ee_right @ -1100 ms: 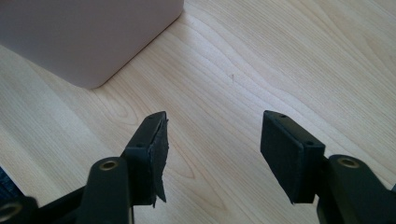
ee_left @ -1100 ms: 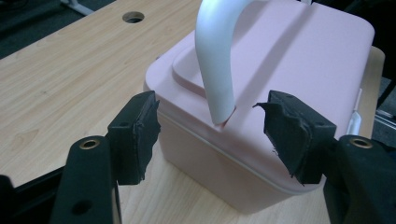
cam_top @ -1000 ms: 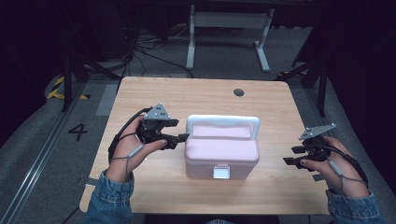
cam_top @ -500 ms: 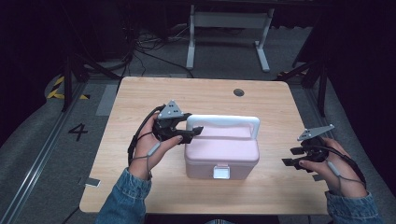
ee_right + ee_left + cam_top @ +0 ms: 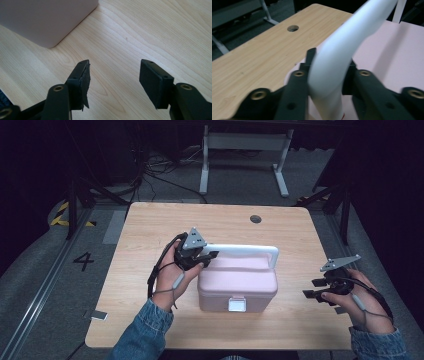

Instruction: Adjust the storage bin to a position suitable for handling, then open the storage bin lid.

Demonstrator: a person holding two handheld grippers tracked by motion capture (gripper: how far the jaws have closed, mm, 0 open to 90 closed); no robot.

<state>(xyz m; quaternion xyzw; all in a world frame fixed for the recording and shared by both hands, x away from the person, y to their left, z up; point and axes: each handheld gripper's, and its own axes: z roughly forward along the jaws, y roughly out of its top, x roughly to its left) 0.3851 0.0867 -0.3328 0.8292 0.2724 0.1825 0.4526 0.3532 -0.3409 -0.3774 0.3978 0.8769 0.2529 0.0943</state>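
- The pale pink plastic box with rounded corners (image 5: 237, 282) sits near the middle of the light wooden tabletop (image 5: 150, 225), its small white front latch (image 5: 237, 304) facing the person.
- Its white curved carrying handle (image 5: 245, 249) stands upright over the lid, running from left to right.
- And there's the grip: the left gripper (image 5: 206, 256) is on the handle's left end, where the bar bends down toward the box.
- Its black fingers (image 5: 297, 82) have just been closing, and now they're clenched on the handle, one on each side of the white bar (image 5: 337, 55), pressing against it in the left gripper view.
- The left hand (image 5: 172, 275) comes in from the box's left side, with a denim sleeve (image 5: 145, 330) behind it.
- Over on the right, the right gripper (image 5: 312, 289) hangs well apart from the box, near the tabletop's right edge.
- Its fingers (image 5: 81, 75) stand released, with bare wood between them (image 5: 115, 82).
- A corner of the pink box (image 5: 47, 22) sits beyond them in the right gripper view.
- A round hole (image 5: 255, 219) marks the tabletop's far side.
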